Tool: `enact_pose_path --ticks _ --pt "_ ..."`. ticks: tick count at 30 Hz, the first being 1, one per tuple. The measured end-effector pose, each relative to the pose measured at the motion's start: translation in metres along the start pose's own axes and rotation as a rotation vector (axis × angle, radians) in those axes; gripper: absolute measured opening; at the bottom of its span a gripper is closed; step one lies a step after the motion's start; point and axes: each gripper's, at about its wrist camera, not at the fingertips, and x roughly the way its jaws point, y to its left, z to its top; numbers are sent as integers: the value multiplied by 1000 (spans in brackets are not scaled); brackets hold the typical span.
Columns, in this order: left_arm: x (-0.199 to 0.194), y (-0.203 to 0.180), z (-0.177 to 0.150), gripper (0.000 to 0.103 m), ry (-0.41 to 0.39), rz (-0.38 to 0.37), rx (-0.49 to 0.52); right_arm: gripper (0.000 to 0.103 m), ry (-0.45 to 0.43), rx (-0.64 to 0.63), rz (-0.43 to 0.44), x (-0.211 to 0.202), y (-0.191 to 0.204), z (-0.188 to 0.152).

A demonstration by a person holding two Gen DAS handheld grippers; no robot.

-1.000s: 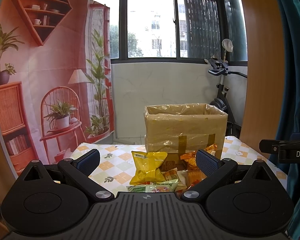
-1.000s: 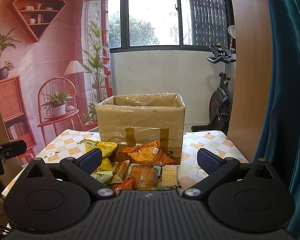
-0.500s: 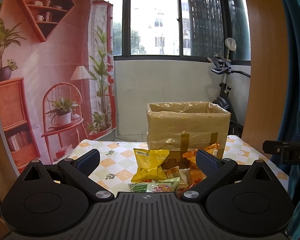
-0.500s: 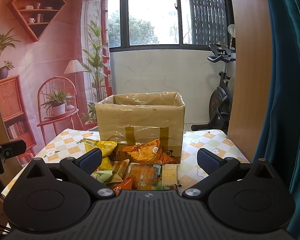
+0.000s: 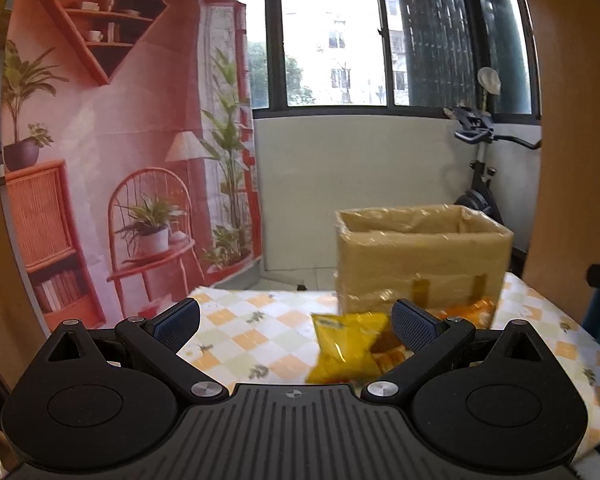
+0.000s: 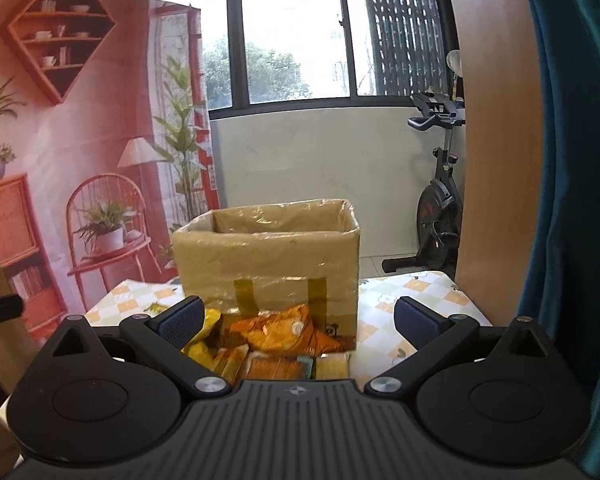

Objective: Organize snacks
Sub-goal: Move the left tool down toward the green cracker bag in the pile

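The left gripper [image 5: 295,320] is standing wide open, and its two fingers [image 5: 176,320] are holding nothing and touching nothing. It is hovering above the table [image 5: 236,332], and the yellow snack bag [image 5: 346,346] is lying just inside its right finger, a little blurred. The right gripper [image 6: 299,319] is also spread wide and empty. Between its fingers [image 6: 418,319] the pile of snacks [image 6: 276,344] is lying on the table, with an orange bag [image 6: 288,330] on top and a yellow one at the left. The pile is resting against the front wall of the cardboard box [image 6: 268,256], which is standing open at the top and is wrapped in clear film.

The table is wearing a checked cloth with small flowers. At the left a printed backdrop [image 6: 80,140] with shelves and plants is hanging. Behind the box a large window [image 6: 292,40] is letting in daylight, an exercise bike [image 6: 440,208] is standing at the right, and a blue-green curtain [image 6: 572,200] is hanging at the far right.
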Motion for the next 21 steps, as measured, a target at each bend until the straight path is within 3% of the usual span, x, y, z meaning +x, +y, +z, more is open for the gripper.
enact_pose_path --ticks 6,21 --pt "23 4 5 103 -9 23 42 101 15 -19 -6 32 -5 3" --pt "75 1 -37 102 157 -63 -3 95 144 9 39 83 -20 -39"
